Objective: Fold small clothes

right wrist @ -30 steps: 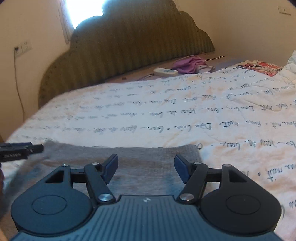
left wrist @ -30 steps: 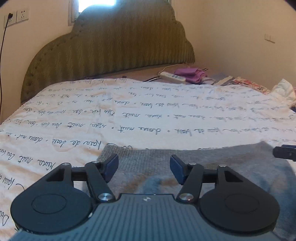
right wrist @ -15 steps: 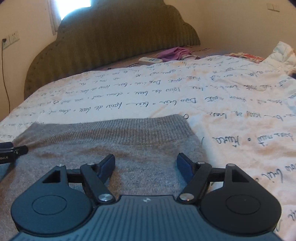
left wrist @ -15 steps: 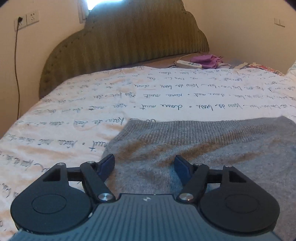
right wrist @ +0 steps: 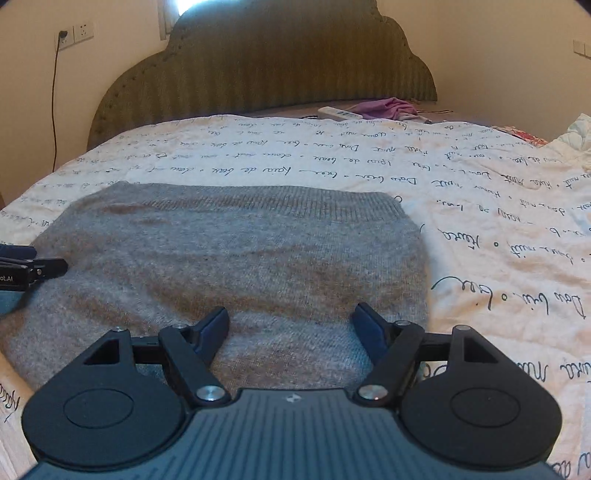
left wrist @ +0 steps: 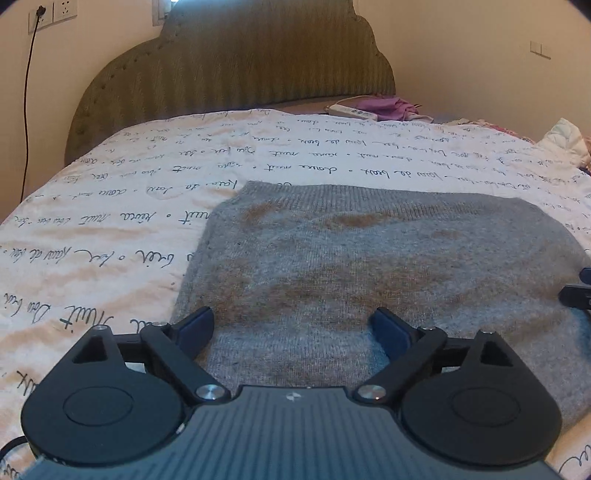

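Now your left claw point(left wrist: 293, 325) has just been opening over the grey knit point(left wrist: 369, 258) on the bed point(left wrist: 110, 229); your right claw point(right wrist: 290, 323) is spread too, both gripping nothing.

I am in a home bedroom. Before me lies a bed with a white bedspread point(left wrist: 110, 229) printed in cursive writing, a scalloped olive padded headboard point(left wrist: 236, 70), a wall socket point(left wrist: 55, 13) with a plugged-in cable, and cream walls.
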